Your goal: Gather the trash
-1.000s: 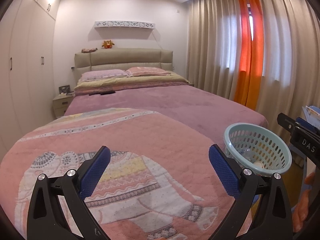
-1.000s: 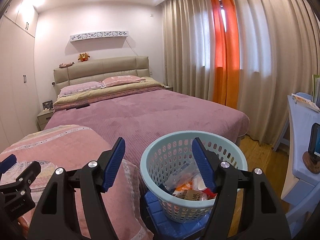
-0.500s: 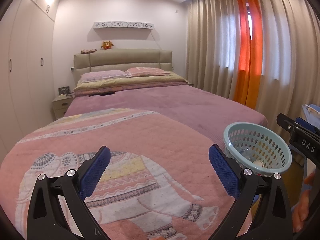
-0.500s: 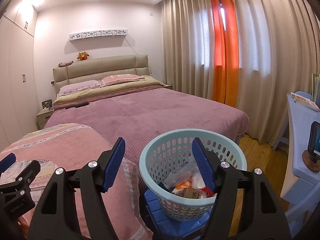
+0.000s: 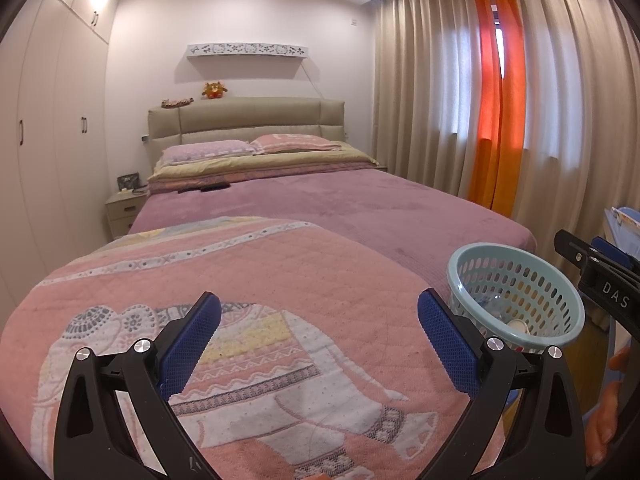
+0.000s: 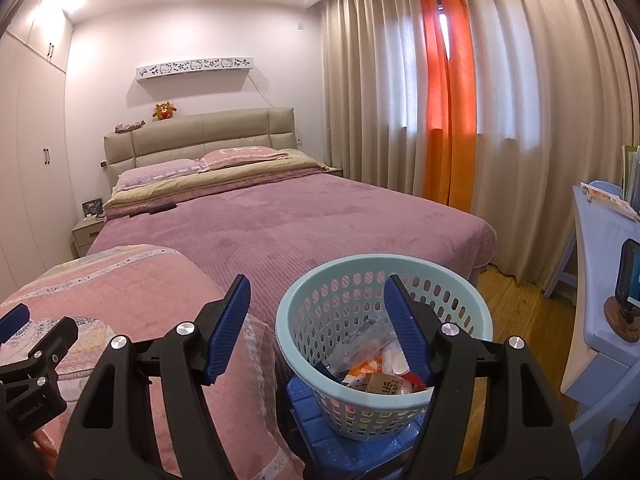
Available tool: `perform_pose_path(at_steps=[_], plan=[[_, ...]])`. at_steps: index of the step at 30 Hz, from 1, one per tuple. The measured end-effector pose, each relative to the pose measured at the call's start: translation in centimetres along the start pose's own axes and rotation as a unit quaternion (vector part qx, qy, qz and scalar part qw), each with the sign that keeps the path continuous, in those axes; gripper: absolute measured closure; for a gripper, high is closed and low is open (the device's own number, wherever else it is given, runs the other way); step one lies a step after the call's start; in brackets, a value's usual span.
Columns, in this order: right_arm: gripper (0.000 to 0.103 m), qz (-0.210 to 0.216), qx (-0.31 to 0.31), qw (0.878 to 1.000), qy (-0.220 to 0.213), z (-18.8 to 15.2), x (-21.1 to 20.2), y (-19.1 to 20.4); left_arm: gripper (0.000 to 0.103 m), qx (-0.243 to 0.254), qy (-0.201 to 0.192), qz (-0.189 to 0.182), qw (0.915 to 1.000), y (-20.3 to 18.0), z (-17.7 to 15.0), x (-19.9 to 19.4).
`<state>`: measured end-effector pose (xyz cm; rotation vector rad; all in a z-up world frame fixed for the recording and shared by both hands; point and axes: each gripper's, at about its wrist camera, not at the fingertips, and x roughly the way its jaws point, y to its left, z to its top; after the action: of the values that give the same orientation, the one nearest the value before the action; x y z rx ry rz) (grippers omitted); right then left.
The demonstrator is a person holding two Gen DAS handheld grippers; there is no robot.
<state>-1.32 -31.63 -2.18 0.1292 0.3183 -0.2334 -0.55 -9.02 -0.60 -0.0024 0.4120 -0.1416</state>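
Note:
A light blue perforated basket [image 6: 328, 300] stands on a blue stool [image 6: 308, 412] beside the bed and holds several pieces of trash [image 6: 372, 364], wrappers and packets. It also shows in the left wrist view [image 5: 520, 256] at the right. My right gripper [image 6: 318, 326] is open and empty, its right finger over the basket's mouth. My left gripper [image 5: 319, 338] is open and empty above the pink elephant quilt [image 5: 248, 280]. No loose trash shows on the bed.
A purple bedspread [image 6: 320, 220] covers the bed, with pillows at the headboard. A blue desk [image 6: 600, 280] with a phone on a stand [image 6: 630, 280] is at the right. Curtains [image 6: 500, 120] line the right wall. A nightstand [image 5: 124, 212] and wardrobes are at the left.
Almost nothing: both views shift very slightly. Both grippers stay open and empty.

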Motion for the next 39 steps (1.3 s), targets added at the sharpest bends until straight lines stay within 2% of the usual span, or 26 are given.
perform_pose_path(at_steps=[39], plan=[[0.037,0.006,-0.006,1.000,-0.001,-0.06,-0.61,0.34,0.008,0.001,-0.002,0.008,1.0000,0.74,0.13,0.11]])
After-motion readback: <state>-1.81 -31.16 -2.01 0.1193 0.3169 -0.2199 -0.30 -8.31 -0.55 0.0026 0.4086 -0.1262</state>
